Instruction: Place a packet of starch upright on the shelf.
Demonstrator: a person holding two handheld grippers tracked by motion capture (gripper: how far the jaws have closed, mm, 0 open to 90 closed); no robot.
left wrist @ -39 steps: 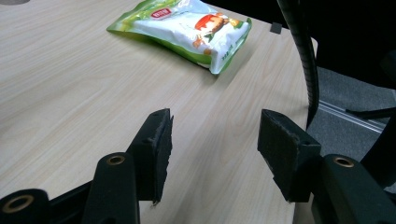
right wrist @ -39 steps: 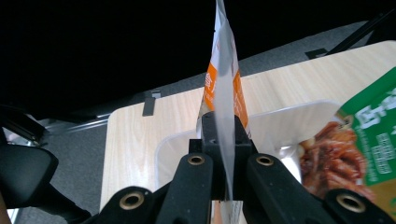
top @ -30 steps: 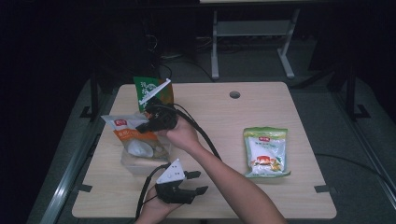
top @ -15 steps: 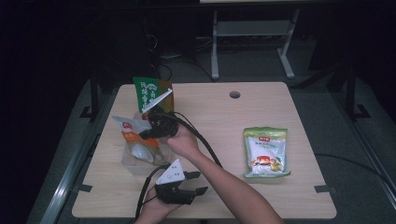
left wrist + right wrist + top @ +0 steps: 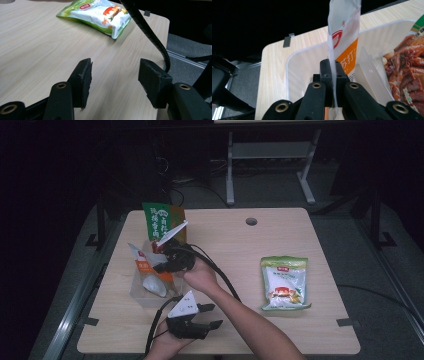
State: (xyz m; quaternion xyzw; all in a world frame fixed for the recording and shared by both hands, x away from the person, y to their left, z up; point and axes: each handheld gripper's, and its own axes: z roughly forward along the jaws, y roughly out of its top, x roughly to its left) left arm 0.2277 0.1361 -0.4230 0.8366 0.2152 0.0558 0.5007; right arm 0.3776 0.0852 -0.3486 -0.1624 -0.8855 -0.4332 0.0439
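Observation:
My right gripper (image 5: 162, 265) is shut on a white-and-orange snack packet (image 5: 343, 37), with its edge pinched between the jaws. In the high view the orange packet (image 5: 145, 267) hangs down into a clear plastic bin (image 5: 137, 295) at the table's left. A green-and-brown food pouch (image 5: 160, 220) stands upright at the bin's far end. My left gripper (image 5: 212, 316) rests near the table's front edge, its jaws apart with nothing between them. In the left gripper view the pads (image 5: 83, 80) frame bare wood.
A green-and-white snack bag (image 5: 284, 282) lies flat on the right half of the wooden table (image 5: 225, 240); the snack bag (image 5: 100, 13) lies beyond my left gripper's jaws. A cable (image 5: 220, 272) trails over the right forearm. A round grommet hole (image 5: 251, 221) sits at the far middle.
My right gripper has sunk with the orange packet, lowering it from above the bin down into it. The left gripper has stayed put.

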